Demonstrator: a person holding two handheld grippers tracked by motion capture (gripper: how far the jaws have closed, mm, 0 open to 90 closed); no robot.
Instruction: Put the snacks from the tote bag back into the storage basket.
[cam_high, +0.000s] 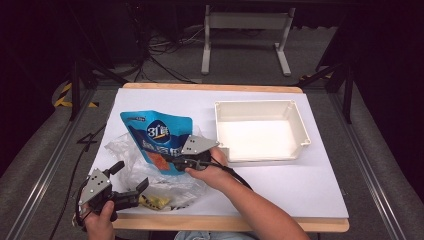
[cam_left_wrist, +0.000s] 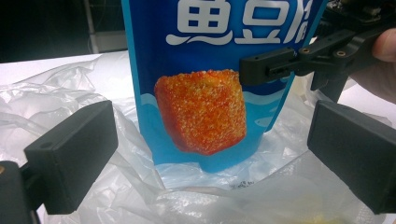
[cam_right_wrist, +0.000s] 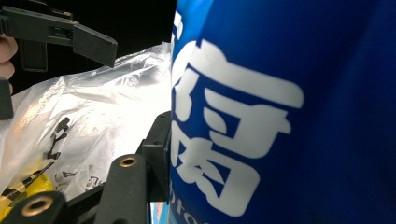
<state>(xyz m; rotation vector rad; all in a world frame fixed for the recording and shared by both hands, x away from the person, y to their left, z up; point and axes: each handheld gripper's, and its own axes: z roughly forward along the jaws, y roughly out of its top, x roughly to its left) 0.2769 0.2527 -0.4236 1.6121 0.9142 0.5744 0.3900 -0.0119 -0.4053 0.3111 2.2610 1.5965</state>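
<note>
Right tool (cam_high: 172, 161) is gripping the blue pouch (cam_high: 159, 140) near its lower right edge, holding it upright and slightly tilted. In the right tool view the pouch (cam_right_wrist: 289, 112) is sitting right against the black jaw, white lettering filling the frame. In the left tool view the right tool's (cam_left_wrist: 280, 65) upper jaw is lying across the pouch's (cam_left_wrist: 205, 107) right side, just beside the orange cube print. The person's right hand (cam_high: 212, 172) is wrapping the tool body from below, cable trailing back along the forearm.

Left tool (cam_high: 131, 187) is hanging open, nothing between the jaws. In its own view both black pads are standing wide apart, either side of the pouch's bottom, not touching it. It is hovering low at the front left of the desk (cam_high: 300, 185), the person's left hand (cam_high: 97, 220) gripping it near the desk edge.

The pouch's bottom is sitting in a crumpled clear plastic bag (cam_high: 122, 160), which is spreading around it on the white surface. A yellow packet (cam_high: 155, 201) is lying inside the bag, near the left tool's jaws; it's blurred, can't tell what it is.

An open white bin (cam_high: 260, 131) is standing to the right of the pouch, well apart from both tools, near the right hand's wrist side.
</note>
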